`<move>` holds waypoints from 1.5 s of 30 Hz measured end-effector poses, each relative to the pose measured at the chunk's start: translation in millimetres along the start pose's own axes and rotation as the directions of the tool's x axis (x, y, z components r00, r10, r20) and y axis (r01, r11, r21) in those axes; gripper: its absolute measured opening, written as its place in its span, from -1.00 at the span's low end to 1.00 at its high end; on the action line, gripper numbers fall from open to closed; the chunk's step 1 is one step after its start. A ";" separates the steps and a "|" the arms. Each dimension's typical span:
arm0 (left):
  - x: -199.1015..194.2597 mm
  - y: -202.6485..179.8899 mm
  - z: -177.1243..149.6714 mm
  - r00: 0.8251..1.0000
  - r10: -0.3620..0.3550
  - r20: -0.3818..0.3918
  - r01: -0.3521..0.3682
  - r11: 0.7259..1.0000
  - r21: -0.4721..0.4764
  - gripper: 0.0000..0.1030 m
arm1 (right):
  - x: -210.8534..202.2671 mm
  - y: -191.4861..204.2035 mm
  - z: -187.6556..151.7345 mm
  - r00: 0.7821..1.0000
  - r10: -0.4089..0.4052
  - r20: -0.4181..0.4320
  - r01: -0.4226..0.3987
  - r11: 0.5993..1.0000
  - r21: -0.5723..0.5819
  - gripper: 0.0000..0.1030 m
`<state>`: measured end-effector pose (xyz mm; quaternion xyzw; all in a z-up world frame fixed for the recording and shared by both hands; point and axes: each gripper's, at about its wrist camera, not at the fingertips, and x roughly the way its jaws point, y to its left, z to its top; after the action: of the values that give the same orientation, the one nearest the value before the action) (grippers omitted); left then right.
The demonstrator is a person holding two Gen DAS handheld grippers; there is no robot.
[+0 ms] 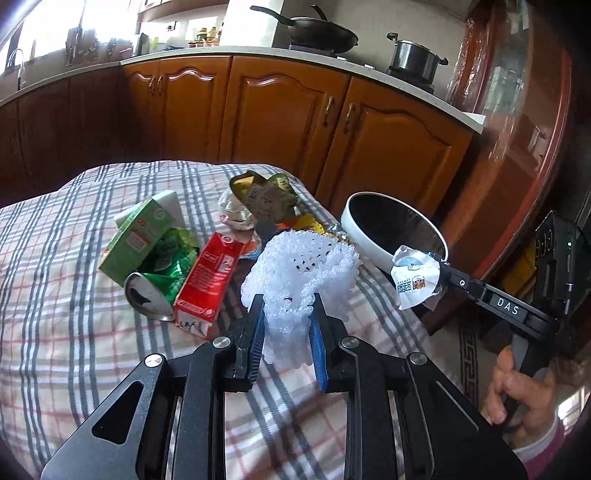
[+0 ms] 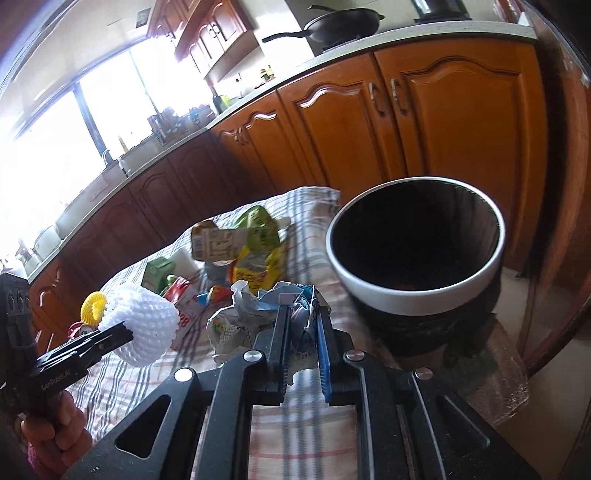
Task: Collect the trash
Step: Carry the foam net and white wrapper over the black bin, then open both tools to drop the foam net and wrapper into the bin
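My left gripper (image 1: 287,304) is shut on a white foam fruit net (image 1: 301,269) and holds it above the checked tablecloth (image 1: 66,332); the net also shows in the right wrist view (image 2: 142,325). My right gripper (image 2: 301,314) is shut on a crumpled white paper wrapper (image 2: 258,306), seen in the left wrist view (image 1: 415,278) just beside the rim of the white-rimmed black trash bin (image 1: 391,225). The bin (image 2: 417,258) stands at the table's right edge. A pile of trash lies on the cloth: a green carton (image 1: 138,236), a red carton (image 1: 208,282), a crushed green can (image 1: 159,284), snack bags (image 1: 264,194).
Wooden kitchen cabinets (image 1: 280,110) run behind the table, with a wok (image 1: 321,33) and a steel pot (image 1: 413,57) on the counter. A yellow foam net (image 2: 94,308) lies behind the white one. A round wooden table edge (image 2: 535,332) curves at the right.
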<state>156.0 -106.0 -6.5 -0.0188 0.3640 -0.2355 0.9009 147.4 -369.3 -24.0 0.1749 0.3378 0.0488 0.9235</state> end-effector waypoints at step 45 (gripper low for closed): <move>162.5 -127.0 99.7 0.982 -0.092 -0.163 0.119 0.980 0.160 -0.45 | 28.6 -117.4 83.6 0.983 -0.186 -0.006 0.186 0.982 0.015 -0.68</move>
<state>271.5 -303.7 -12.3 0.0566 0.4100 -0.3138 0.8545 219.7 -497.2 -23.8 0.1495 0.3554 -0.0398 0.9218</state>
